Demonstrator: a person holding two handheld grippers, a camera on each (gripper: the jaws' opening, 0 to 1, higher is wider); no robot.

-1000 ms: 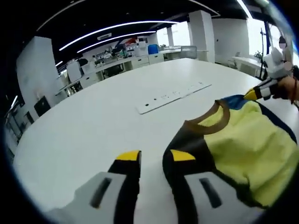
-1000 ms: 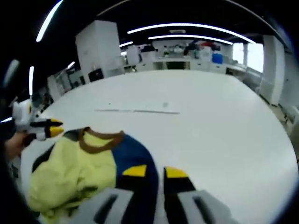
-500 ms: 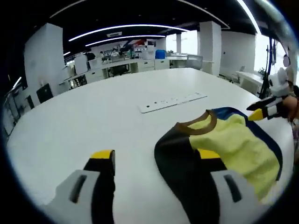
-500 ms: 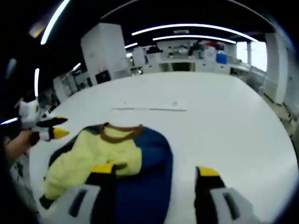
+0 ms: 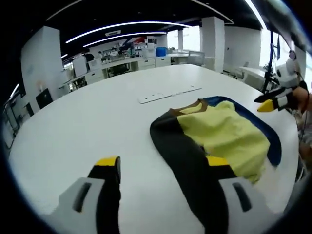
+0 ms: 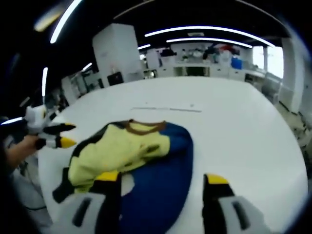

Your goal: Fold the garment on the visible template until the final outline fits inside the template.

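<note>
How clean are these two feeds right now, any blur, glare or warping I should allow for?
Left gripper view: fairly sharp, garment evenly lit, table edge bowed by the fisheye, windows blown out at upper right. Right gripper view: softer, ceiling strips smeared, garment colours readable.

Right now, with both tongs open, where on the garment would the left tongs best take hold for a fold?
Probably the black edge of the garment, the part nearest the left tongs. It lies flat on the white table just ahead of the open jaws, so a low approach from that near side could slide one jaw under the hem. The right tongs sit over the blue side.
</note>
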